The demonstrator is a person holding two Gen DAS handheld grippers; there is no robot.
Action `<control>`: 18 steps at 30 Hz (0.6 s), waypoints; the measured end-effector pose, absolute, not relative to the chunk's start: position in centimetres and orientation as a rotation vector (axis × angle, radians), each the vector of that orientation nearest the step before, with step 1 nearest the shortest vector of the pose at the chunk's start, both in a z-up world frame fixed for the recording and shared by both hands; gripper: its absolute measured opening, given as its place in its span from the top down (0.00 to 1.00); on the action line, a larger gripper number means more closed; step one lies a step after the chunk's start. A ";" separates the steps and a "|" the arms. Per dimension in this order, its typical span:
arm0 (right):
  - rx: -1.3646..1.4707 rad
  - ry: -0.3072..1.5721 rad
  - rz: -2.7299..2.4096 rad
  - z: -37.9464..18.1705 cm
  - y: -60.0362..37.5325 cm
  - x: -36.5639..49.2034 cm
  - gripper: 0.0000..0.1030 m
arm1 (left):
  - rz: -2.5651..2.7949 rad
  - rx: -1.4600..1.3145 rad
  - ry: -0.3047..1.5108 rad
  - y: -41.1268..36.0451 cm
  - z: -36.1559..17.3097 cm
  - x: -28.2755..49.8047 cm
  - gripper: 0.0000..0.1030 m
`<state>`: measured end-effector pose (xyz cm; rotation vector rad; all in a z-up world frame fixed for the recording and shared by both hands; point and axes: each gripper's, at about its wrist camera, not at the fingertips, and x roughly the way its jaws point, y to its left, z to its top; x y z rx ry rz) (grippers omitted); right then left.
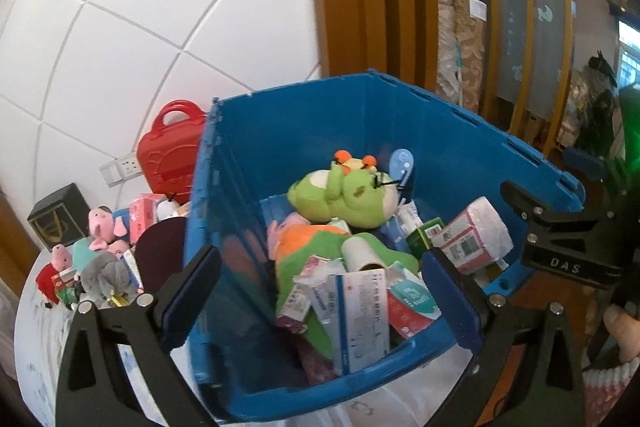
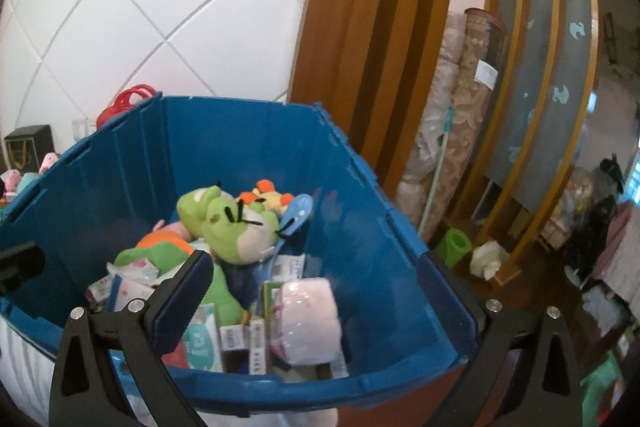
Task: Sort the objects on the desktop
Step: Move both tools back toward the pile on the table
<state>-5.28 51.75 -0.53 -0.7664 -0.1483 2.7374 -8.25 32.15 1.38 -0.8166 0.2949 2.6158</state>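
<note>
Two grippers are hovering over the blue crate: left gripper point(image 1: 320, 291) and right gripper point(image 2: 316, 299), fingers of both spread wide and holding nothing. Blue crate point(image 1: 400, 123) is standing on the bench point(image 1: 36, 339). Inside the crate are lying a green plush frog point(image 1: 352, 199), medicine boxes point(image 1: 360, 311) and a wrapped white pack point(image 2: 308, 319). Left of the crate, pink plush pigs point(image 1: 106, 227) and a red case point(image 1: 168, 155) are sitting.
</note>
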 end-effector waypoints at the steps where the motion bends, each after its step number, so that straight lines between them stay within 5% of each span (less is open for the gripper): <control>1: -0.764 -0.148 2.740 -0.4 51.4 -5.2 0.00 | 2.625 -0.814 0.284 31.4 1.5 -8.2 0.01; 18: -0.598 -0.149 2.954 4.4 34.8 -6.4 0.00 | 2.797 -0.864 0.049 11.2 0.9 -11.2 0.01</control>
